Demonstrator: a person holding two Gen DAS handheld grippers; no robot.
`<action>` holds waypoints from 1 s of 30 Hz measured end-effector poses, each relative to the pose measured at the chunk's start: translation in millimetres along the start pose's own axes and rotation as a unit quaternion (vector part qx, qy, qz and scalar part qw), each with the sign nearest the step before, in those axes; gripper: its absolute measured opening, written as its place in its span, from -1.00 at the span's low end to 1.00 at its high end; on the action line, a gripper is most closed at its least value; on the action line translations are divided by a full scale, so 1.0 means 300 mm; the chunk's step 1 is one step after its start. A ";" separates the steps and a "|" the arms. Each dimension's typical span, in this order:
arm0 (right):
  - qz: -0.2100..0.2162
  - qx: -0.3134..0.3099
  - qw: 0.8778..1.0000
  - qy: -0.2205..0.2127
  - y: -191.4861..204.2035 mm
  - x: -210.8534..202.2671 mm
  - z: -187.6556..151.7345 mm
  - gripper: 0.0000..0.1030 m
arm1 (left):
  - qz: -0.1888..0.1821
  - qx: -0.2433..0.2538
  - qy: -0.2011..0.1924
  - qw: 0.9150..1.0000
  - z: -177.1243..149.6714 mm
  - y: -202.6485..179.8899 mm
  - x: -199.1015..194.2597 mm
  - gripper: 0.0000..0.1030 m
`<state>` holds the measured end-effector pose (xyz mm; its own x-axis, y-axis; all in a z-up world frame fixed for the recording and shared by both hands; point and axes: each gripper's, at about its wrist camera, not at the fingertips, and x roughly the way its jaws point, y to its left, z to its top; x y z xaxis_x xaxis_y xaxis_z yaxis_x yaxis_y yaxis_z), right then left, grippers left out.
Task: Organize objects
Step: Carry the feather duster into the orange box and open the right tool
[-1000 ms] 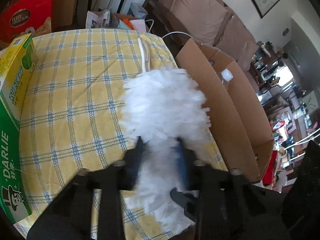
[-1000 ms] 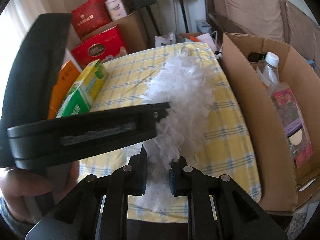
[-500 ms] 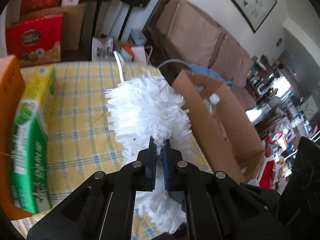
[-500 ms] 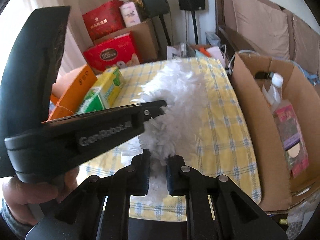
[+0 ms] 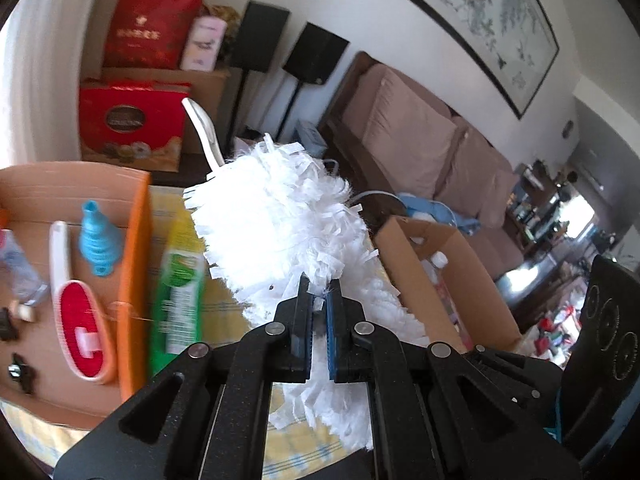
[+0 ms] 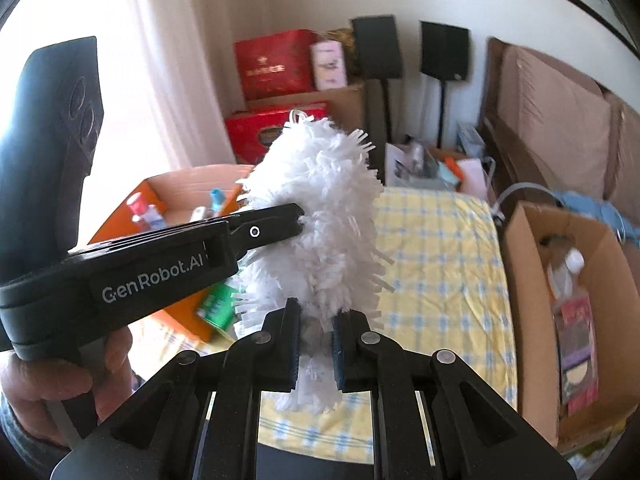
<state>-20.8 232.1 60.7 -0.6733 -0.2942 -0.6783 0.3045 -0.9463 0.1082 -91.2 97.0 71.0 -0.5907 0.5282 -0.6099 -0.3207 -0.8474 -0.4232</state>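
Step in hand: I have the white duster (image 5: 288,236) pinched from two sides and carried clear above the table (image 6: 440,248). I read this as the transfer stage of the tidying, with no box chosen yet.

Left gripper (image 5: 318,308): clamped tight on the fluffy strips low on the duster head; the blue pads are nearly together with fibres squeezed between.

Right gripper (image 6: 316,334): also closed on the duster, gripping the fluff near its lower end. In this view the left tool enters from 9 o'clock and bites the head at mid-height.

Duster: held tilted, its white handle (image 5: 204,132) pointing up toward 11 o'clock in the left view, touching nothing but my two claws.

Next move, as I judge it: swing toward one of the boxes, probably the orange box (image 5: 132,280) at 9 o'clock, which already holds a red brush (image 5: 80,320) and a blue funnel-shaped item (image 5: 98,240). I would lower handle-first and release one claw, then the other, since the soft strips can snag.

Surface: yellow checked cloth, with a green carton (image 5: 180,280) beside the orange box.

Room: cardboard box (image 6: 568,320) with a bottle at 3 o'clock, brown sofa (image 5: 420,152) behind it, two black speakers (image 5: 288,48) and red gift boxes (image 5: 136,124) at 12 o'clock.
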 end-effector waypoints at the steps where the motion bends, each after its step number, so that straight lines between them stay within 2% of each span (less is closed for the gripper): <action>1: 0.004 -0.007 1.000 -0.001 0.026 0.008 0.011 -0.79 | 0.004 -0.003 -0.004 1.000 0.009 0.022 -0.016 -0.91; 6: 0.028 -0.026 0.999 -0.002 0.120 0.044 0.054 -0.79 | 0.027 -0.027 -0.031 0.999 0.023 0.125 -0.109 -0.91; 12: 0.044 -0.063 0.997 0.003 0.253 0.114 0.109 -0.79 | 0.054 -0.067 -0.048 0.995 0.053 0.292 -0.159 -0.91; 19: 0.051 -0.093 0.994 0.024 0.370 0.235 0.128 -0.79 | 0.080 -0.099 -0.051 0.991 0.047 0.431 -0.154 -0.91; 30: 0.044 -0.110 0.991 0.054 0.425 0.382 0.117 -0.79 | 0.094 -0.133 -0.037 0.986 -0.013 0.552 -0.107 -0.91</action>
<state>-82.7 73.0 22.1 -0.5647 -0.3479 -0.7484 0.5066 -0.8620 0.0184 -122.6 -60.1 17.8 -0.6767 0.3500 -0.6477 -0.0017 -0.8805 -0.4740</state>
